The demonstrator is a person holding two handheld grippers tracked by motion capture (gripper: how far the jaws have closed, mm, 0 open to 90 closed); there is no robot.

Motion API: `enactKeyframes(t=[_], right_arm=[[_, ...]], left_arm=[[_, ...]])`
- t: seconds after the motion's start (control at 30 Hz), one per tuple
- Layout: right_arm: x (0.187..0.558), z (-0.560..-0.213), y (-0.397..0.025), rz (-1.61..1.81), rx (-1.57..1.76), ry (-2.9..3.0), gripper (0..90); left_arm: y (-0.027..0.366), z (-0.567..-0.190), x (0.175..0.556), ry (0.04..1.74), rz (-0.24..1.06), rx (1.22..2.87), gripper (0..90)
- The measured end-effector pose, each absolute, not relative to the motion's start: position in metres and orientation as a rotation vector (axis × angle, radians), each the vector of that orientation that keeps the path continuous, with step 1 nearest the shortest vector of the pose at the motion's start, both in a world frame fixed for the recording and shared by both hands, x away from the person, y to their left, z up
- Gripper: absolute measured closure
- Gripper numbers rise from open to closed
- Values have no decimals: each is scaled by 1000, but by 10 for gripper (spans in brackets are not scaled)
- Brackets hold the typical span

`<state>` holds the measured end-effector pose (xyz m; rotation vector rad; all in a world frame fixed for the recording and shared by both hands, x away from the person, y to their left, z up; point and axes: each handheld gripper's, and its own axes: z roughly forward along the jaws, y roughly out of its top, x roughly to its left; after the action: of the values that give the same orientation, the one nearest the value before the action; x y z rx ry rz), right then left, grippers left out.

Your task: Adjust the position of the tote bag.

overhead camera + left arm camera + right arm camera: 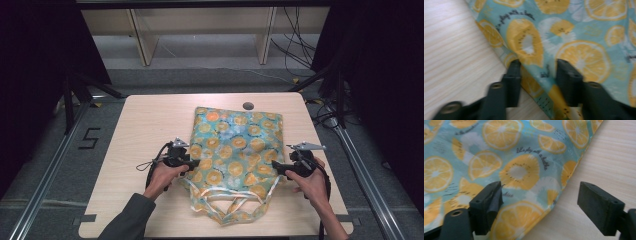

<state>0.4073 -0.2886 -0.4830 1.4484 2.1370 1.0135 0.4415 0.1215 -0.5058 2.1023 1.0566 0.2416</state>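
— Nearest: left gripper (537, 75), jaws spread, straddling the bag (564, 37) edge — print legible close up.
— Right gripper (540, 202) wide apart over the opposite edge. From above: bag (235, 150) mid-table (145, 130), lengthwise away, handles (235, 207) nearest.

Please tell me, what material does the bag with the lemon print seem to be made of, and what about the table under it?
The bag looks like thin woven cloth, matte: it lies limp, with soft creases and floppy strap handles. Whether it is cotton or synthetic cannot be told. The table seems to be light wood or wood-look laminate, smooth, with fine straight grain lines.
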Motion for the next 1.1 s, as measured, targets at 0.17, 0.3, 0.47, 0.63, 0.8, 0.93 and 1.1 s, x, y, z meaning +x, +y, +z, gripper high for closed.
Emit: enactKeyframes(t=[0.17, 0.3, 0.47, 0.63, 0.8, 0.93, 1.1], right_arm=[[421, -490, -287, 921, 1531, 2167, 487], [429, -495, -291, 957, 1534, 2174, 671], [438, -498, -293, 940, 1476, 2211, 797], [450, -498, -285, 889, 1425, 2215, 833], [460, -496, -280, 902, 1374, 2214, 841], [466, -495, -269, 902, 1334, 2240, 841], [470, -494, -256, 917, 1306, 2250, 840]], left_arm=[[117, -509, 438, 959, 282, 2147, 838], [117, -508, 434, 917, 312, 2174, 888], [118, -509, 425, 895, 346, 2197, 892], [120, -506, 413, 864, 347, 2207, 892], [124, -504, 401, 839, 349, 2215, 893], [140, -502, 390, 855, 331, 2186, 893], [152, -504, 383, 869, 326, 2187, 893]])
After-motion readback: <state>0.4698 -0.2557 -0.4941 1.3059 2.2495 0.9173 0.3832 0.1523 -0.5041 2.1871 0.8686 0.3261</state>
